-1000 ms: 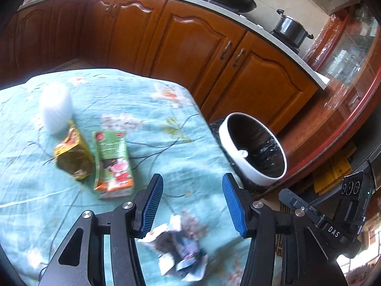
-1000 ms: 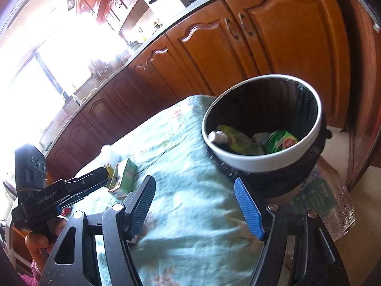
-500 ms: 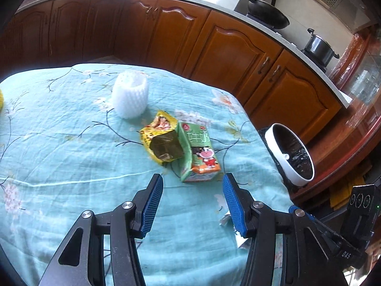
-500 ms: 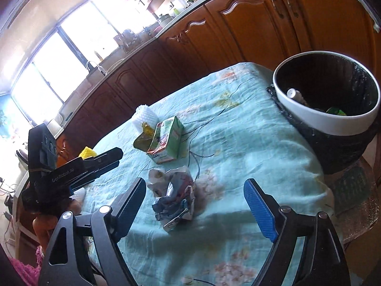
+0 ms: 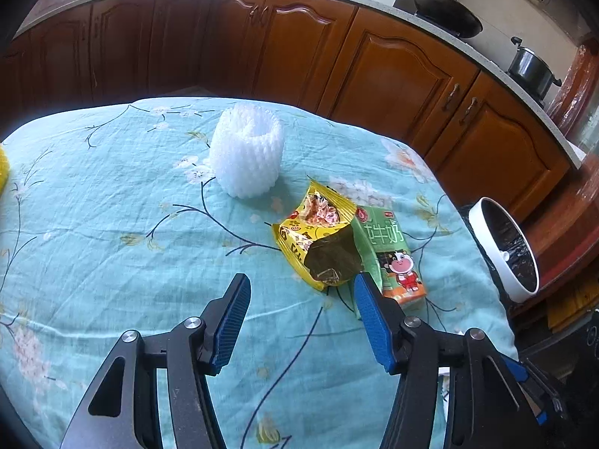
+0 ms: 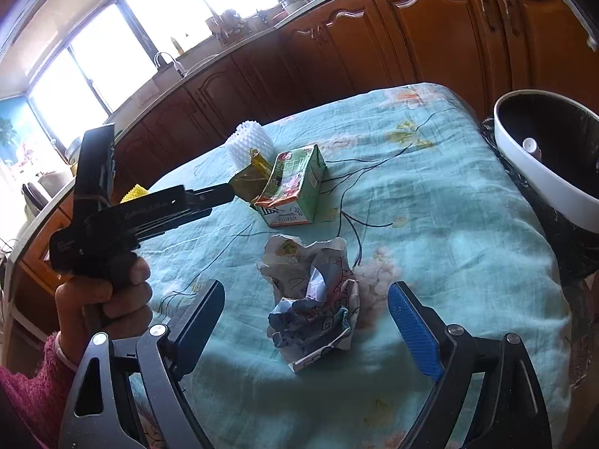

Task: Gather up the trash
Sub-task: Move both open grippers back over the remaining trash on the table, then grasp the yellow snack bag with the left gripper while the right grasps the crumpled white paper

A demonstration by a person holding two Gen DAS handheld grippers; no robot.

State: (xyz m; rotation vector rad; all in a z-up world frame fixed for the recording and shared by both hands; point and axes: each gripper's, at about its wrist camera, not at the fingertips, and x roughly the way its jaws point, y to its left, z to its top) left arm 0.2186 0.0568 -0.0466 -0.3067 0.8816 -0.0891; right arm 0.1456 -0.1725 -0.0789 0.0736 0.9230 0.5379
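Teal floral cloth covers the surface (image 5: 112,224). Left wrist view: left gripper (image 5: 299,318) hovers low over the cloth, jaws spread and holding nothing, aimed toward the yellow snack wrapper (image 5: 318,239), which lies just ahead and leans against the green milk carton (image 5: 389,254); the two touch, so a grab at one probably disturbs the other. White foam fruit net (image 5: 245,155) stands upright beyond them, apart from both. White-rimmed trash bin (image 5: 503,250) with a black liner sits off the surface's far right edge, lower than the cloth, placed where trash can be dropped over the side. Judgement: left jaws are lined up for the wrapper, opened wide enough to take its puffed body. Right wrist view: right gripper (image 6: 307,318) also has its jaws spread and empty, with the crumpled paper wad (image 6: 314,299) lying on the cloth between the two blue pads, not yet pinched. Carton (image 6: 295,187), wrapper (image 6: 251,179) and foam net (image 6: 249,142) sit farther back; the left gripper's tip (image 6: 221,194) reaches toward the wrapper. Bin (image 6: 543,179) stands at right, already holding some rubbish, including a white-capped item. Likely next: close on the wad, carry it right to the bin.
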